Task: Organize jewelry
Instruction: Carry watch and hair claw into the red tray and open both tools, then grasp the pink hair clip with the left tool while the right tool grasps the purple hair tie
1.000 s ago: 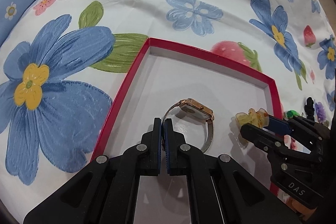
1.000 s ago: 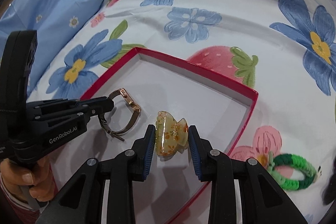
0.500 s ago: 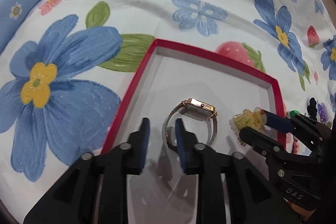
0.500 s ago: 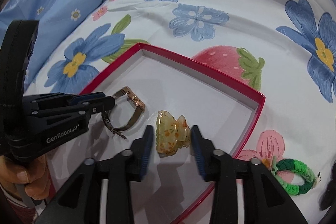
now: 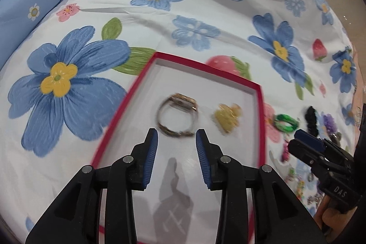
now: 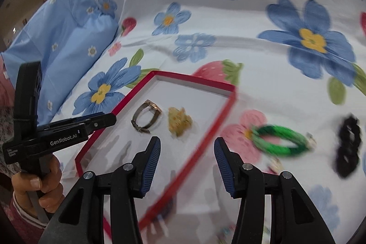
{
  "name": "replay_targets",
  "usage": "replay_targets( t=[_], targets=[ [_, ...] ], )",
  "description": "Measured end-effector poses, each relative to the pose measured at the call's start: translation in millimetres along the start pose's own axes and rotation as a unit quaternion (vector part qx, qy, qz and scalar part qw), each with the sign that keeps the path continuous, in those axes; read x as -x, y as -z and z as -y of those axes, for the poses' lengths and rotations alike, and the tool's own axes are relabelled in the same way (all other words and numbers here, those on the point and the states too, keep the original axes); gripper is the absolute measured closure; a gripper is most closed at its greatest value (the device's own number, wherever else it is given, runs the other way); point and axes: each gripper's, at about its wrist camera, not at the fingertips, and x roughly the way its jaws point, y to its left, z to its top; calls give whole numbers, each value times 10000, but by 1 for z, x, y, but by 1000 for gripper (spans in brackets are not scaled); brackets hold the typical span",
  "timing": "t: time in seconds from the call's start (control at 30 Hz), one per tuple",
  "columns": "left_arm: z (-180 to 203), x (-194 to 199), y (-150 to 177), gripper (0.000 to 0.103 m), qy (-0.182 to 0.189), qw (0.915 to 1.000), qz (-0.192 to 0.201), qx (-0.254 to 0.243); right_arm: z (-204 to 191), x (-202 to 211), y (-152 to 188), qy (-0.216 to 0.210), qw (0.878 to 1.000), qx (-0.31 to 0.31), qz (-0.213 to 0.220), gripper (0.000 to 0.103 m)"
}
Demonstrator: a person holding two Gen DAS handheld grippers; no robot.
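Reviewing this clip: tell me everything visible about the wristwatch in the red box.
The wristwatch has a rose-gold rectangular case and a thin metallic mesh band closed into a loop. It rests on its side on the white floor of the red-rimmed box, case toward the far side, clasp end nearest the cameras. The yellow hair claw lies beside it, apart. Nothing grips it: the left gripper hangs open just short of it. Motion blur hides the dial.

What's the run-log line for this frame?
left tool: open, just opening | right tool: open, just opening | watch, hair claw: in red box
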Motion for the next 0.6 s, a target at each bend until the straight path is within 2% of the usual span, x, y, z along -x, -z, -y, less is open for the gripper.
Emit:
replay_targets(
  t=[0.23, 0.33, 0.6],
  targets=[
    [38, 17, 23, 68, 283, 9992, 3, -280, 36, 48, 31, 334, 9983, -422, 230, 52],
    [55, 19, 30, 63, 417, 9982, -33, -424, 52, 67, 45, 461, 9968, -572, 312, 52],
    [93, 22, 41, 63, 631, 9950, -136, -766, 79, 98, 73, 702, 9929, -877, 382, 52]
  ],
)
